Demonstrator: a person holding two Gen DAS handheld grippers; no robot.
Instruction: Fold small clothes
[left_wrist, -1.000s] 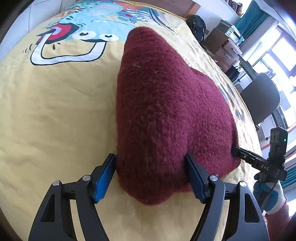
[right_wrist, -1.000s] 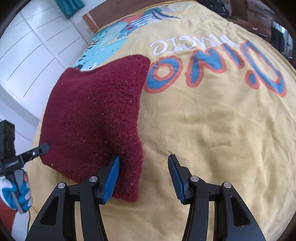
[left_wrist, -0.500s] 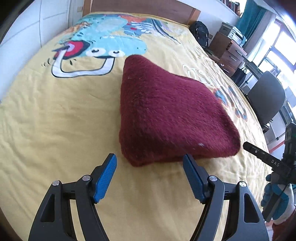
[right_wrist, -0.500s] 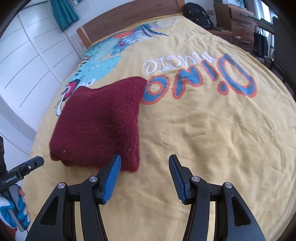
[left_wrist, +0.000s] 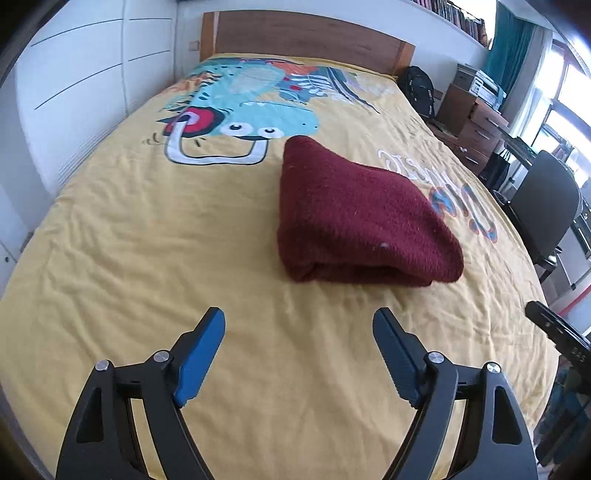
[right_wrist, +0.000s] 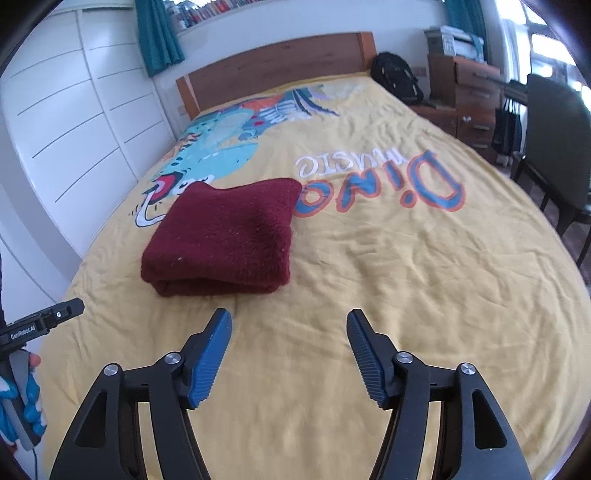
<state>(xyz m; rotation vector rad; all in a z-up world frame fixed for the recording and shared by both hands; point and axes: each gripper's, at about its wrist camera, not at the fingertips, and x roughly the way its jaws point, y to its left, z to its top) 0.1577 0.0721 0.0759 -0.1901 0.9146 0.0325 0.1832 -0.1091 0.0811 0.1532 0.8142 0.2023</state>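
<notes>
A dark red fuzzy garment (left_wrist: 354, 218) lies folded into a thick flat bundle on the yellow bedspread (left_wrist: 147, 240). It also shows in the right wrist view (right_wrist: 225, 240). My left gripper (left_wrist: 299, 328) is open and empty, held back from the bundle's near edge, above the bedspread. My right gripper (right_wrist: 288, 330) is open and empty, also short of the bundle, a little to its right. Nothing touches the garment.
The bedspread (right_wrist: 406, 277) has a dinosaur print and "Dino Music" lettering. A wooden headboard (right_wrist: 273, 70) is at the far end, white wardrobe doors (right_wrist: 66, 129) on the left. A black backpack (right_wrist: 397, 79), a wooden dresser (right_wrist: 469, 92) and a dark chair (right_wrist: 554, 155) stand on the right.
Both grippers have pulled back and up from the folded red garment. A second ago their open fingers were at its near edge; now it lies apart from them.
</notes>
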